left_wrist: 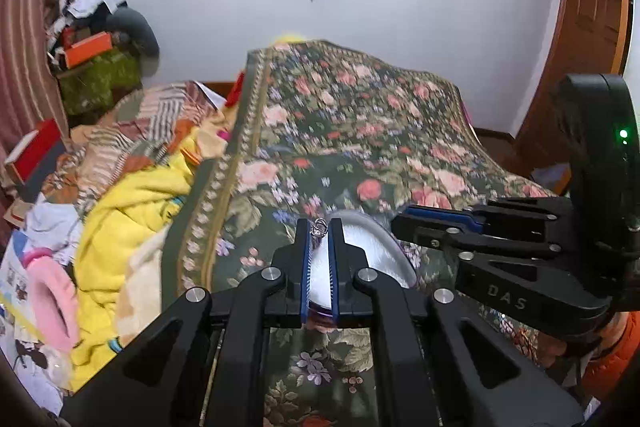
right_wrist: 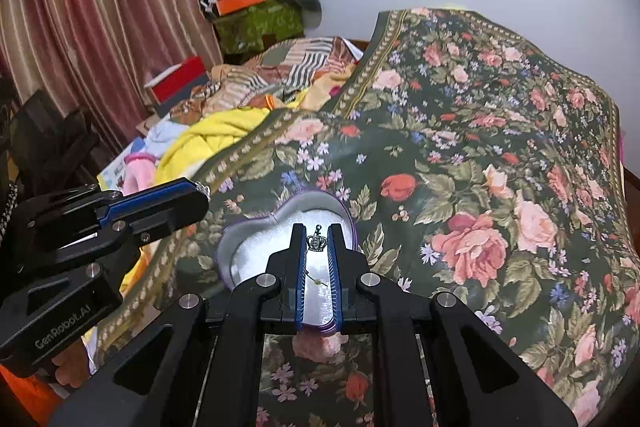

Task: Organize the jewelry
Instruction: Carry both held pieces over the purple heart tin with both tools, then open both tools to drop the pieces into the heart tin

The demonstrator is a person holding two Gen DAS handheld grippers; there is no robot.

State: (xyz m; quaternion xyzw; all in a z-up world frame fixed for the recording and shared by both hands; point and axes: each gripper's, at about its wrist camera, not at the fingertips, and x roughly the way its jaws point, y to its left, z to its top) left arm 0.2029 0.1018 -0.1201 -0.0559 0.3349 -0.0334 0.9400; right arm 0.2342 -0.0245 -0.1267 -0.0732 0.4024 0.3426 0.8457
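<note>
On the floral bedspread [right_wrist: 460,155] sits the heart-shaped tin [right_wrist: 256,227], seemingly holding one small piece. Both grippers hover above it: the right gripper [right_wrist: 317,243] pinches a crown charm [right_wrist: 316,242], the left gripper [left_wrist: 319,229] a ring [left_wrist: 319,227], neither yet deposited.

- We see the floral cloth [right_wrist: 480,147] lying bare right of the heart-shaped tin [right_wrist: 256,223].
- Piled clothes [right_wrist: 216,135] crowd our left.
- The left gripper [right_wrist: 200,193] hangs just beside the tin's left rim.
</note>
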